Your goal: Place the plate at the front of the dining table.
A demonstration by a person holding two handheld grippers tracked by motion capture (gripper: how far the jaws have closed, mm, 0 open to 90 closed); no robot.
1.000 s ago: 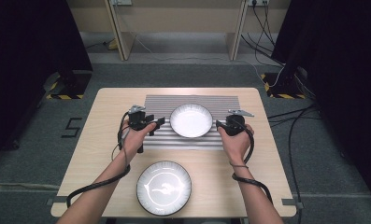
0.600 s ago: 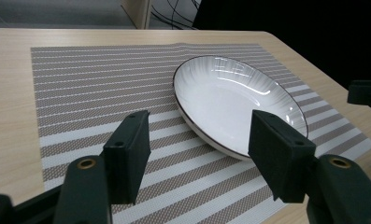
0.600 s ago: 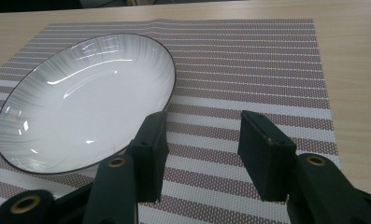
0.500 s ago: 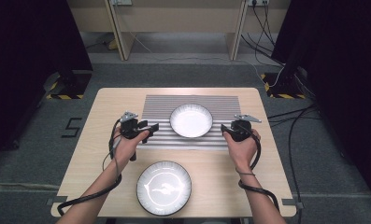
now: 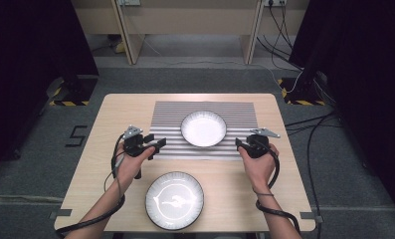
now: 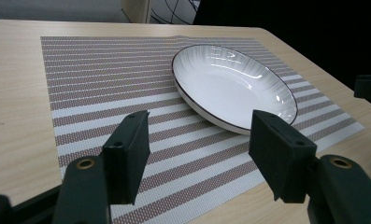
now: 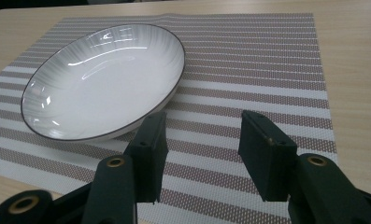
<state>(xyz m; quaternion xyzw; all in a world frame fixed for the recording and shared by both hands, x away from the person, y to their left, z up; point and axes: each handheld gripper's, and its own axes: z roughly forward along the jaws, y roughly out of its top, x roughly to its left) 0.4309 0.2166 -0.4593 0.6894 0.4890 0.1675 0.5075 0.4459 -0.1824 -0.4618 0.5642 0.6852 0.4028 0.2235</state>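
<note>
Nearest my edge of the table (image 5: 110,107) I see a dark-rimmed plate (image 5: 174,200) with a pale figure printed on its face; I cannot make out what the figure is, and nothing lies on it. Just beyond it I have both grippers low over the near edge of the striped placemat (image 5: 205,112). My left gripper (image 5: 157,145) sits at the mat's near left corner with its jaws wide apart around bare mat, gripping nothing. My right gripper (image 5: 240,144) sits near the mat's near right corner, jaws likewise spread and empty. Between them and a little farther on, the white dish (image 5: 203,128) rests on the middle of the mat, empty, apart from both grippers. In the left gripper view the dish (image 6: 233,86) lies ahead and to the right of the jaws; in the right gripper view it (image 7: 103,79) lies ahead and to the left, its rim just beyond the left jaw. Past the pale wood tabletop comes grey floor with a painted 5 (image 5: 76,135), cables (image 5: 304,124) at the right, and wooden desk legs (image 5: 126,30) at the back. Both sides of the room go black, hiding whatever stands there
</note>
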